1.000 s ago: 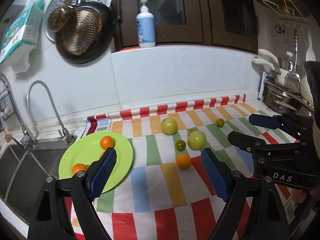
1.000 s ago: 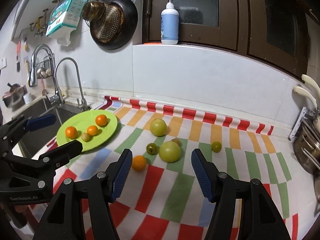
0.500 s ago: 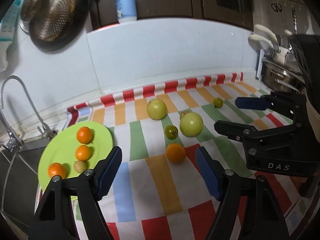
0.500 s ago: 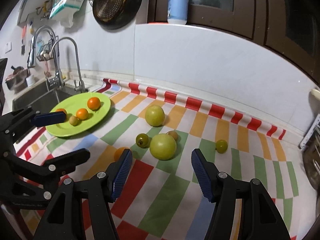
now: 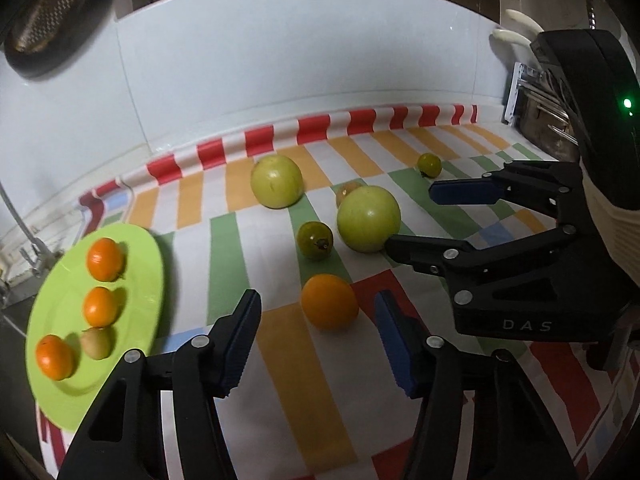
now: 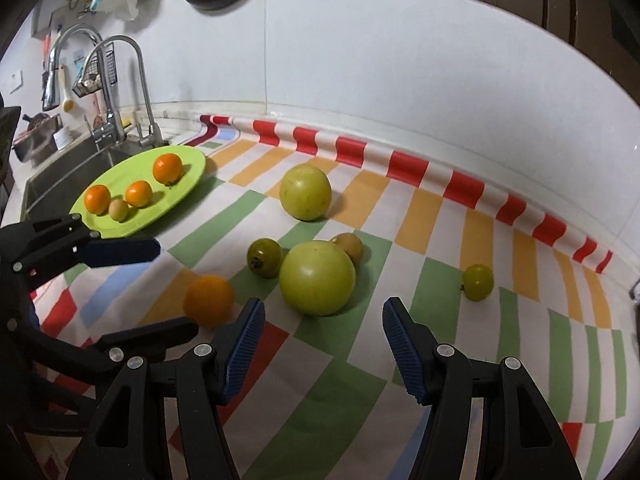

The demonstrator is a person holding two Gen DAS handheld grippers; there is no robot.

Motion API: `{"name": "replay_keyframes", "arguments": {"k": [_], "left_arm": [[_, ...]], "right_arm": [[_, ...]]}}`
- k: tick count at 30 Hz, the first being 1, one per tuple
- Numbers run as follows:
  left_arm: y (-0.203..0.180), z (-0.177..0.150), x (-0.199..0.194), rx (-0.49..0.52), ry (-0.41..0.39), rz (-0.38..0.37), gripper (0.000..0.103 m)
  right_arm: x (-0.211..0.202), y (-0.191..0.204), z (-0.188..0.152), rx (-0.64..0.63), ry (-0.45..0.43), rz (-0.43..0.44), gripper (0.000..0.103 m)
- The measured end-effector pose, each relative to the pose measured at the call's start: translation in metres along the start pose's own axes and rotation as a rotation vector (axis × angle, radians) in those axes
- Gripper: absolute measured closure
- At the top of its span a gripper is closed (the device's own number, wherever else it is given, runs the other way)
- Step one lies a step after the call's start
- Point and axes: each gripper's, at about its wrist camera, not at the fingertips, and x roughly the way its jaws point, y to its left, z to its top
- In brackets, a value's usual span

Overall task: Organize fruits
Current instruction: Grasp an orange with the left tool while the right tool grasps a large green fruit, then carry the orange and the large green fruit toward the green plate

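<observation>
A loose orange (image 5: 329,307) lies on the striped cloth just ahead of my open, empty left gripper (image 5: 316,334); it also shows in the right wrist view (image 6: 208,300). A green plate (image 5: 152,268) at the left holds three oranges (image 5: 105,259) and a small pale fruit (image 5: 96,343). A large green fruit (image 6: 317,277) sits just ahead of my open, empty right gripper (image 6: 323,346). A second large green fruit (image 6: 305,192), a dark green tomato (image 6: 264,257), a brownish fruit (image 6: 349,247) and a small green tomato (image 6: 477,282) lie on the cloth.
A sink (image 6: 60,176) with taps (image 6: 120,92) lies left of the plate. A white tiled wall (image 6: 400,80) backs the counter. A metal dish rack (image 5: 540,120) stands at the far right. A pan (image 5: 48,20) hangs on the wall.
Both grippers have moved forward and down toward the fruit. The orange now sits close before the left gripper, the big green fruit before the right. Both stay open.
</observation>
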Motion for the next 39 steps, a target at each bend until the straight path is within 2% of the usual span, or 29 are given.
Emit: {"name": "replay_keyframes", "arguments": {"k": [7,8,14,17,22,27,39], "left_arm": [[0.002,0.002,0.017,-0.008,0.04,-0.042,0.055],[0.002,0.002,0.018,-0.007,0.044,-0.044,0.059],[0.007,0.002,0.025,-0.03,0.063,-0.079,0.069],[0.01,0.003,0.022,-0.04,0.056,-0.069,0.069],[0.021,0.007,0.012,-0.074,0.019,-0.027,0.069],[0.027,0.009,0.009,-0.092,0.006,-0.004,0.069],[0.033,0.007,-0.03,-0.125,-0.061,0.005,0.069]], "right_arm": [[0.024,-0.007,0.004,0.017,0.047,0.057,0.041],[0.026,-0.007,0.004,0.018,0.05,0.063,0.041],[0.038,-0.005,0.009,-0.003,0.058,0.068,0.041],[0.042,-0.004,0.013,-0.004,0.056,0.07,0.042],[0.046,-0.003,0.015,-0.001,0.063,0.073,0.051],[0.042,-0.001,0.013,0.01,0.066,0.069,0.052],[-0.005,0.01,0.014,0.087,-0.006,0.05,0.052]]}}
